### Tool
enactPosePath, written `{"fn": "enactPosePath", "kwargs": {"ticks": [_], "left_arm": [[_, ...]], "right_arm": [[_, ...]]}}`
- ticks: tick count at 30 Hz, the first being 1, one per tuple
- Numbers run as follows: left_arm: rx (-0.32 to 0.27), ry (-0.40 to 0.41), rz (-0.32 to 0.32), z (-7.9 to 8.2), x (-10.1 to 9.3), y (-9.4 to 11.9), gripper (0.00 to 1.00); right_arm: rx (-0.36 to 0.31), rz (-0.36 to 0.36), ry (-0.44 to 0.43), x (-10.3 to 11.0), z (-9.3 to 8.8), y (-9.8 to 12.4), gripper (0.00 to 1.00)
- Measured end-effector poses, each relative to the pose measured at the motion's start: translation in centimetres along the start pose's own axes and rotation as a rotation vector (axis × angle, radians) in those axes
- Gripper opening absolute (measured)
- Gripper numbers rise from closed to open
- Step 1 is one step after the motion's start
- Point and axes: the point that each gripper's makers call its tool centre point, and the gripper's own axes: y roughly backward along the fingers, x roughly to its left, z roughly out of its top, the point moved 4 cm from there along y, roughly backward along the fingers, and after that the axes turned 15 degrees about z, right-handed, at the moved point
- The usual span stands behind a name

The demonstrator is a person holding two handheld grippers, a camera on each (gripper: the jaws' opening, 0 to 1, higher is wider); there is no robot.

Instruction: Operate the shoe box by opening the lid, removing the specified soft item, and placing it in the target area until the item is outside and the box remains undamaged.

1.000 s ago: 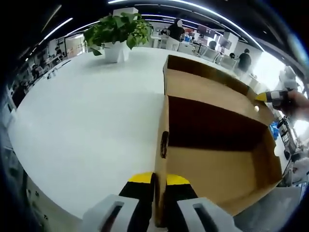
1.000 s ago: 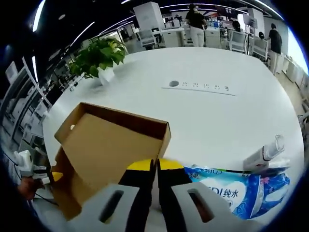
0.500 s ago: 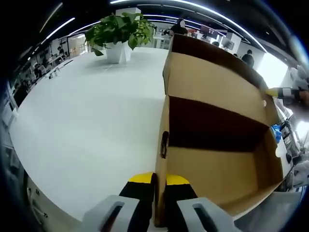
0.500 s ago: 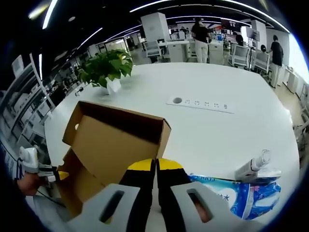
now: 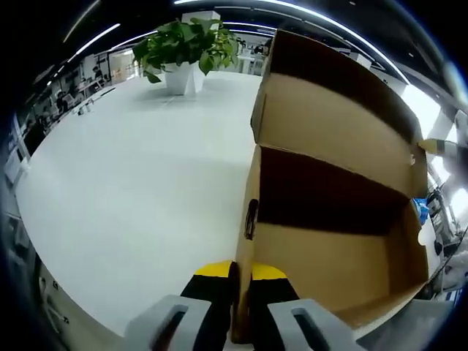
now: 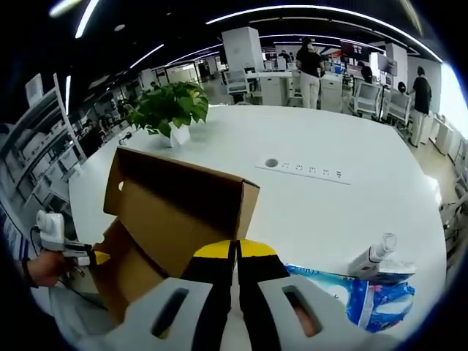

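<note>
The brown cardboard shoe box stands open on the white table, and the part of its inside that I can see is bare. My left gripper is shut on the box's near side wall. The hinged lid stands tilted up at the far side. My right gripper is shut on the lid's edge and appears at the right as a yellow tip. A blue soft pack lies on the table outside the box. A hand holds the left gripper.
A potted plant stands at the far side of the white table. A socket strip is set into the tabletop. A white bottle lies by the blue pack. People and desks are far behind.
The lid has swung up from nearly flat to steeply tilted, lifted by my right gripper. My left gripper keeps its hold on the box wall.
</note>
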Motion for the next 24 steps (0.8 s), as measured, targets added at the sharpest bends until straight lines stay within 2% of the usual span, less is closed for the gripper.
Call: {"fn": "enactPosePath", "kwargs": {"ticks": [19, 24], "left_arm": [[-0.001, 0.062, 0.003, 0.9, -0.8, -0.6, 0.06], [0.002, 0.096, -0.003, 1.3, -1.1, -0.9, 0.07]], "right_arm": [[-0.007, -0.015, 0.092, 2.4, -0.6, 2.3, 0.00], [-0.013, -0.006, 0.098, 2.4, -1.0, 2.6, 0.00]]}}
